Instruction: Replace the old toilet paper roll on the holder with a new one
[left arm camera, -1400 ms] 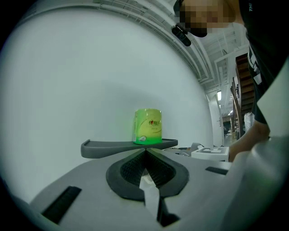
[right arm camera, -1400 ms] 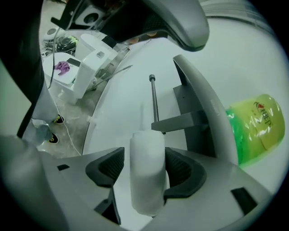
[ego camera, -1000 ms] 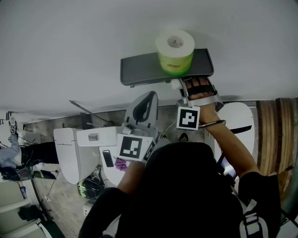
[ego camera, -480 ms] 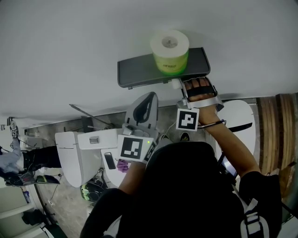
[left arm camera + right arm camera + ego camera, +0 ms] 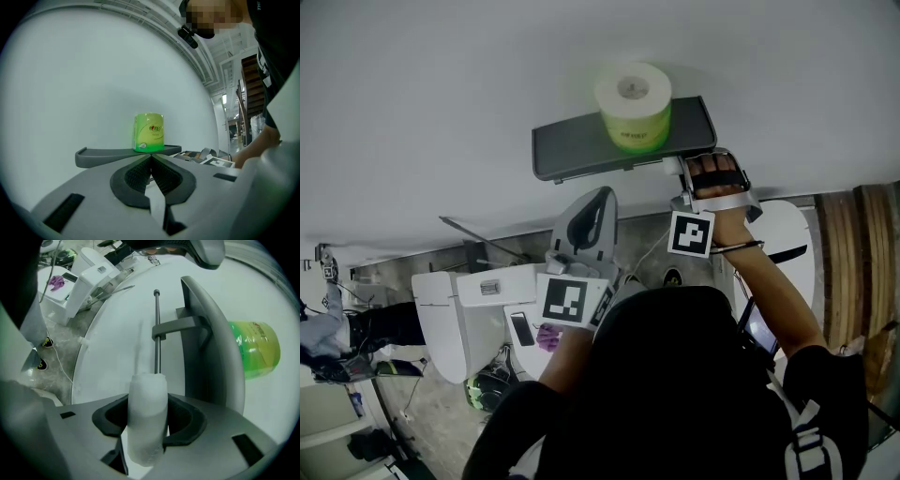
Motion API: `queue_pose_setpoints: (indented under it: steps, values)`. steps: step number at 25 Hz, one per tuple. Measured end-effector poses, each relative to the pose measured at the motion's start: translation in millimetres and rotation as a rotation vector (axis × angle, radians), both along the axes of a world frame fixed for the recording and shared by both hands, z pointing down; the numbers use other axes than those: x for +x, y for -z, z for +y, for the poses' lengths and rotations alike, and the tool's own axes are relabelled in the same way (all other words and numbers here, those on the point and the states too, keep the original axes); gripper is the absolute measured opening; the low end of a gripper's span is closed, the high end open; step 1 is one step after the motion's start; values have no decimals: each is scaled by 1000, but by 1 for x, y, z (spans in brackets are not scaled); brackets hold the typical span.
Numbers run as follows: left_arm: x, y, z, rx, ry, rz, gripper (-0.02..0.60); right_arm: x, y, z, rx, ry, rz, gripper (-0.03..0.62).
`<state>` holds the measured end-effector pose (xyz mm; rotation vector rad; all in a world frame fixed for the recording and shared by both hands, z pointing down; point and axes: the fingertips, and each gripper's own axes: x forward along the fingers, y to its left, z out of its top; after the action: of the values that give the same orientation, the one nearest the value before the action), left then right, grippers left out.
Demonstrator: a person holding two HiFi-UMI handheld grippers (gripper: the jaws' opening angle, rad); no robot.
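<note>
A new roll in green wrap stands upright on the grey holder shelf fixed to the white wall. Under the shelf's right end my right gripper is shut on the old white roll, a squashed thin tube. The holder's metal rod runs straight to the tube's far end; I cannot tell if it is still inside. The green roll shows beyond the shelf. My left gripper hangs lower, shut and empty, pointing at the wall below the shelf and the green roll.
A white toilet stands below at the left, and a white rounded fixture at the right beside wooden boards. A person's dark torso fills the lower middle of the head view. Cables and small items lie on the floor.
My right gripper has slid to the right under the shelf, carrying the white roll along the rod's line. The left gripper has stayed where it was.
</note>
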<state>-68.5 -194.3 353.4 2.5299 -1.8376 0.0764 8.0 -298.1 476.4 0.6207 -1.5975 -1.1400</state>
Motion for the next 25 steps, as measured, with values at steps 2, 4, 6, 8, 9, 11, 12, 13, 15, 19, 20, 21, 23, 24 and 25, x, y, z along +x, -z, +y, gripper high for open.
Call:
queue_pose_setpoints:
  steps: [2,4,6,8,9,11,12,13,15,19,20,21,23,24,25]
  values:
    - [2,0,0,0,-4,-3,23,10,1,-3,3,-15,3,212]
    - [5,0,-1,-1,-12,-4,23,19,1,-6,5,-29,5,212]
    - [9,0,-3,0,-20,-5,23,28,2,-9,14,-41,9,212]
    - [13,0,-5,1,-28,-8,23,36,2,-13,15,-52,11,212]
    - [15,1,-6,3,-32,-10,23,40,2,-14,12,-59,11,212]
    - [19,2,-6,6,-39,-11,23,48,3,-16,10,-71,11,212]
    - [21,3,-7,7,-42,-12,23,52,3,-17,10,-76,12,212]
    - [23,3,-7,8,-45,-13,23,56,3,-17,11,-80,15,212]
    - [26,4,-8,8,-50,-14,23,63,4,-18,12,-88,21,212]
    - [31,3,-8,8,-58,-16,23,77,4,-20,14,-106,30,212]
    - [32,4,-7,9,-61,-16,23,81,4,-20,12,-110,34,212]
    - [34,4,-7,10,-63,-15,23,85,5,-20,11,-115,38,212]
    - [36,3,-7,11,-67,-14,23,94,6,-21,16,-123,46,212]
    - [36,3,-7,13,-69,-13,23,98,8,-23,21,-127,51,212]
    - [37,3,-6,13,-69,-13,23,102,11,-24,28,-131,54,212]
